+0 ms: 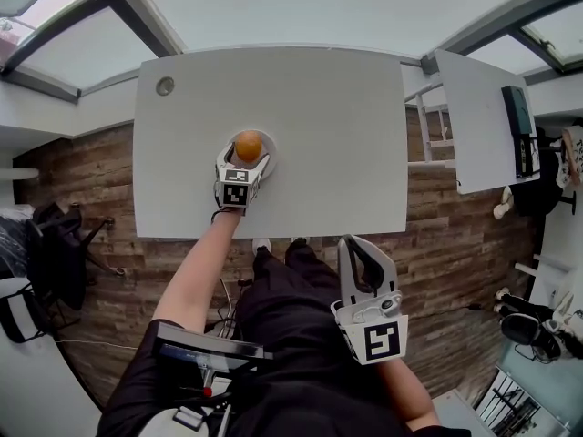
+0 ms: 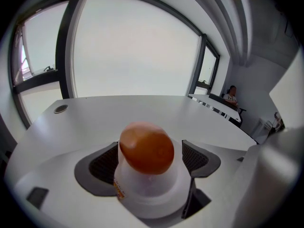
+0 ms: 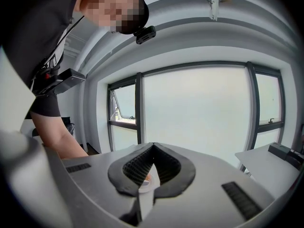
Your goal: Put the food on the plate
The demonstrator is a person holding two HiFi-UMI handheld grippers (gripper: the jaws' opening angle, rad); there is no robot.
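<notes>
A white rectangular table stands on a wood-plank floor, which only the head view shows; the gripper views add tall windows. Near the table's near edge, a round orange food sits on a small white plate between the wide-apart jaws of the left gripper. The right gripper, jaws together, hangs off the table.

Round orange food covers most of the small round white plate. At 11 o'clock on the white desk, 1 grey disc is too small to identify.
</notes>
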